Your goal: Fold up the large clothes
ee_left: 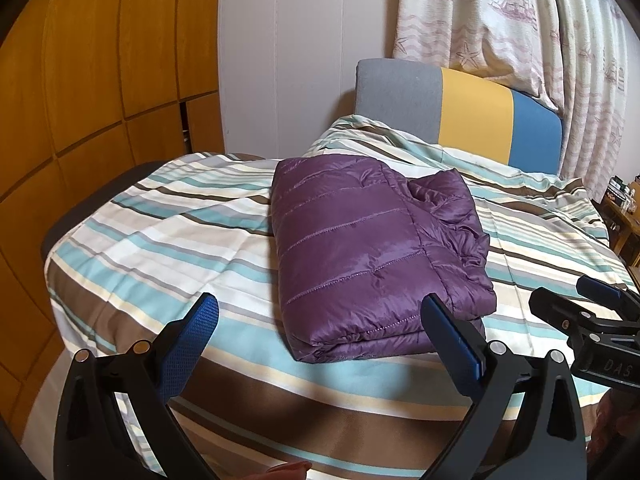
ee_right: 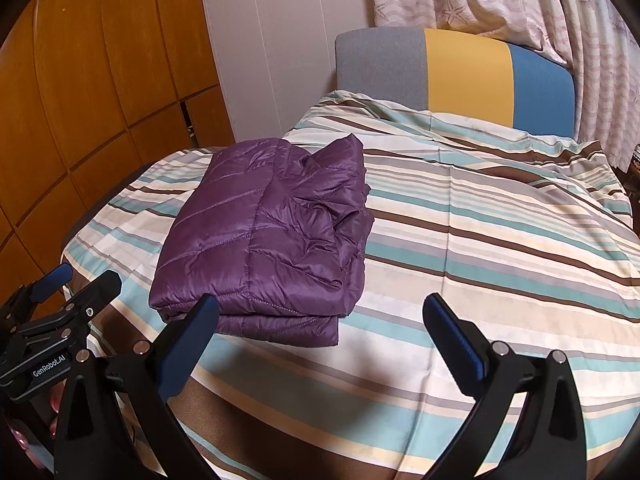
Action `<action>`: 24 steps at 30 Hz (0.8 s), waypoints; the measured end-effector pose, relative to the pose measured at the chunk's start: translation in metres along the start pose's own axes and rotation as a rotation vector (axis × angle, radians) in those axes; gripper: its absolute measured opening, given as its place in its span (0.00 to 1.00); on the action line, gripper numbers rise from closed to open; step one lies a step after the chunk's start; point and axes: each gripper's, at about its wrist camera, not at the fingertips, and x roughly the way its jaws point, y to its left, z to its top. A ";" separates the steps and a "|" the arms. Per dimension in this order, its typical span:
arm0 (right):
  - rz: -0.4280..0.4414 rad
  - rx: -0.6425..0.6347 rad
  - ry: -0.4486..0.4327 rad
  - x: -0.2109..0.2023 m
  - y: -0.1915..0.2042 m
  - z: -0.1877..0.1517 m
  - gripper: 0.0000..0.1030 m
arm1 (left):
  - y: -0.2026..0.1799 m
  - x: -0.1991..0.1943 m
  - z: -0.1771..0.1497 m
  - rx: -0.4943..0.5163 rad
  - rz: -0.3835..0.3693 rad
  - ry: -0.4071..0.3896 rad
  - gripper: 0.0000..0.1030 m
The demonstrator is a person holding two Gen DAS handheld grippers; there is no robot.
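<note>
A purple quilted puffer jacket (ee_left: 360, 248) lies folded into a thick rectangle on the striped bedspread (ee_left: 160, 232); the right wrist view shows the jacket (ee_right: 260, 240) left of centre. My left gripper (ee_left: 320, 316) hovers open just in front of the jacket's near edge, nothing between its blue-padded fingers (ee_left: 196, 336). My right gripper (ee_right: 320, 316) is open too, held over bare bedspread (ee_right: 500, 240) to the right of the jacket. Each gripper appears in the other's view: the right gripper (ee_left: 592, 296) at the right edge, the left gripper (ee_right: 76, 280) at the left edge.
A grey, yellow and blue headboard (ee_left: 472, 116) stands at the bed's far end, under patterned curtains (ee_left: 500, 20). Wooden wardrobe doors (ee_left: 100, 60) run along the left side. A small wooden table (ee_left: 624, 216) with clutter sits at the far right.
</note>
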 end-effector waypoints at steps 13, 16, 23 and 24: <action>0.004 0.006 0.009 0.002 -0.001 -0.001 0.98 | -0.001 0.003 -0.002 0.001 -0.006 0.010 0.97; 0.006 0.007 0.014 0.003 -0.001 -0.001 0.98 | -0.002 0.003 -0.002 0.003 -0.003 0.010 0.97; 0.009 0.011 0.023 0.005 -0.001 -0.001 0.98 | -0.001 0.005 -0.003 0.002 -0.007 0.014 0.97; 0.008 0.012 0.022 0.005 -0.001 -0.001 0.98 | 0.000 0.005 -0.004 -0.001 -0.008 0.018 0.97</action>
